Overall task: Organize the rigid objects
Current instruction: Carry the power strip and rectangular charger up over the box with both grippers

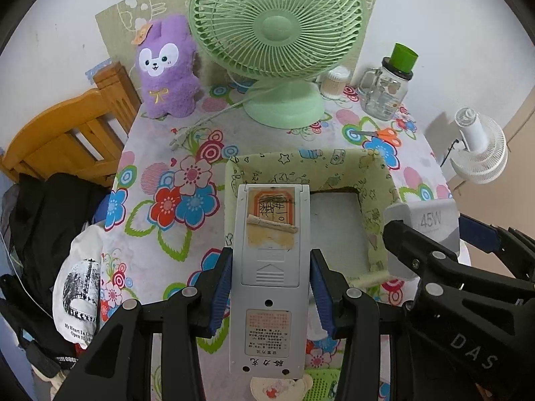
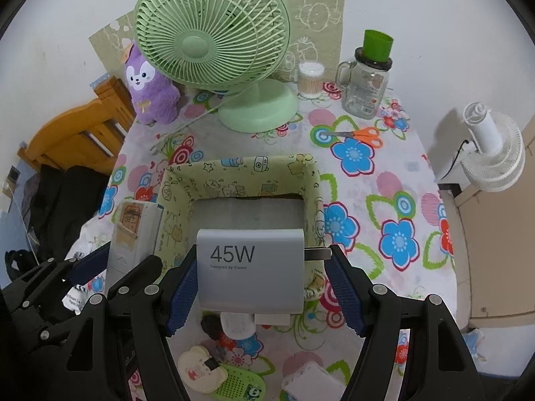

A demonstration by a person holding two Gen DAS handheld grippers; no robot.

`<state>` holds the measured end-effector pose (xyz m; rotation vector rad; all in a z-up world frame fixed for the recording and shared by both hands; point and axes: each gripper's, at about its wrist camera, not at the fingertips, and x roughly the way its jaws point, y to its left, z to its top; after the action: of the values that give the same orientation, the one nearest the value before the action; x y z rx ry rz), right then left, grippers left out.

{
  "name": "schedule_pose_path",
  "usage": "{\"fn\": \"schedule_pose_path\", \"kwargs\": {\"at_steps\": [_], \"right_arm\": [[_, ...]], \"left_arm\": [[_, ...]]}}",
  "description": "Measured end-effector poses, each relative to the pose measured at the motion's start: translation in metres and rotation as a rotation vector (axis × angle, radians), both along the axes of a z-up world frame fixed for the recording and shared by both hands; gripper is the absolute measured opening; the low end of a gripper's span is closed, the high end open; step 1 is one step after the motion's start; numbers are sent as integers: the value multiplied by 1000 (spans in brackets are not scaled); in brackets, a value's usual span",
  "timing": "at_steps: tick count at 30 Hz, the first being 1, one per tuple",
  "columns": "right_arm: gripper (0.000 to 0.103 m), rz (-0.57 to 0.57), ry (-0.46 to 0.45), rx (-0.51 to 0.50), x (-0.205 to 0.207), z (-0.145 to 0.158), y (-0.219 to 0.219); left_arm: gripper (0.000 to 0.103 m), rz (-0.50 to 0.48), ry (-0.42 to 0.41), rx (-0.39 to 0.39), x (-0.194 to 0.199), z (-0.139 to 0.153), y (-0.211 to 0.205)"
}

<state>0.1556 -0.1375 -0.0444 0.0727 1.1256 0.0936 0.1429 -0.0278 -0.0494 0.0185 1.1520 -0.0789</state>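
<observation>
My left gripper (image 1: 271, 258) is shut on a grey remote control (image 1: 271, 267), held back side up with a worn sticker near its far end. The remote hangs over the left wall of a green patterned fabric box (image 1: 378, 200) on the floral tablecloth. My right gripper (image 2: 262, 260) is shut on a white 45W charger (image 2: 250, 267), its blue pads on the body and the plug prongs. The charger hovers above the box's (image 2: 240, 173) near wall. Both grippers are side by side: the charger (image 1: 431, 220) shows at right in the left view, the remote (image 2: 133, 230) at left in the right view.
Behind the box stand a green desk fan (image 1: 277, 33), a purple plush (image 1: 167, 67), a swab tub (image 2: 311, 80) and a glass jar with a green cup (image 1: 384, 90). Orange scissors (image 2: 364, 133) lie far right. Small items (image 2: 227, 377) lie at the near edge. A wooden chair (image 1: 67, 133) stands left.
</observation>
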Motion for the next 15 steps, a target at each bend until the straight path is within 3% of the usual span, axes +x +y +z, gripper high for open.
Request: {"fn": "schedule_pose_path", "kwargs": {"at_steps": [15], "right_arm": [[74,15,60,-10,37,-31,-7]], "left_arm": [[46,21,71,2,34,-35,-6]]}}
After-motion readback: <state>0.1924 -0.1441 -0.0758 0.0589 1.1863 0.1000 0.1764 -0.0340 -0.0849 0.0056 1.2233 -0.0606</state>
